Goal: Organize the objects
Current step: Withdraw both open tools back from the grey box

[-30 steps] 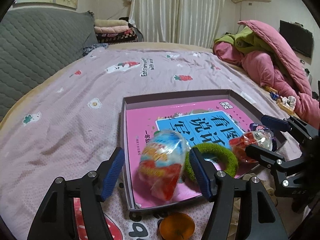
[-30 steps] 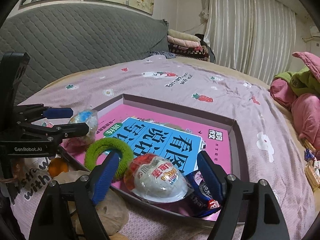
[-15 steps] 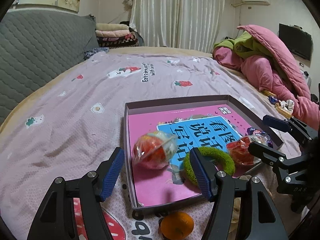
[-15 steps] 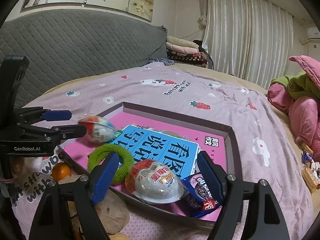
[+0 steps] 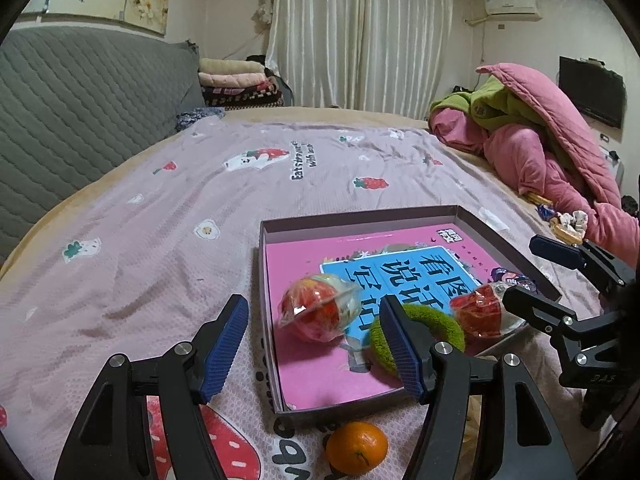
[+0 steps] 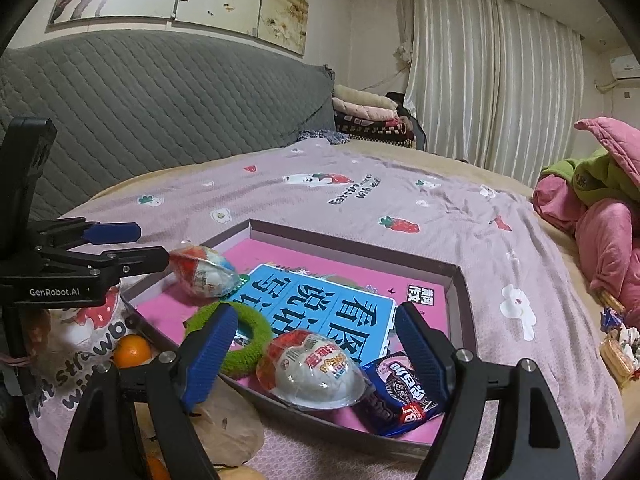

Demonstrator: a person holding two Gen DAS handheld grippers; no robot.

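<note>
A shallow mauve tray [image 5: 360, 216] [image 6: 352, 236] holds a pink book [image 5: 304, 256]. On the book lies one wrapped toy egg [image 5: 320, 308] [image 6: 204, 272], just past the tips of my open left gripper [image 5: 313, 304] [image 6: 152, 245], untouched. A second wrapped egg [image 6: 316, 372] [image 5: 484, 312] rests at the tray's near edge, between the fingers of my right gripper [image 6: 316, 314] [image 5: 520, 268]. Those jaws are opening and the pads stand off it. A green scrunchie [image 6: 256, 328] [image 5: 440, 320] and a blue biscuit packet [image 6: 400, 384] also lie in the tray.
A mandarin [image 5: 356, 446] [image 6: 132, 350] sits on the bedsheet outside the tray's near corner, beside a crumpled brown bag [image 6: 228, 424]. Small snacks [image 6: 616, 352] lie at the right edge by heaped pink quilts [image 5: 540, 148]. A grey headboard [image 6: 160, 112] runs along the left.
The egg that sat between the left fingers has rolled further into the tray, turning its red side up. The right jaws have spread slightly around the other egg.
</note>
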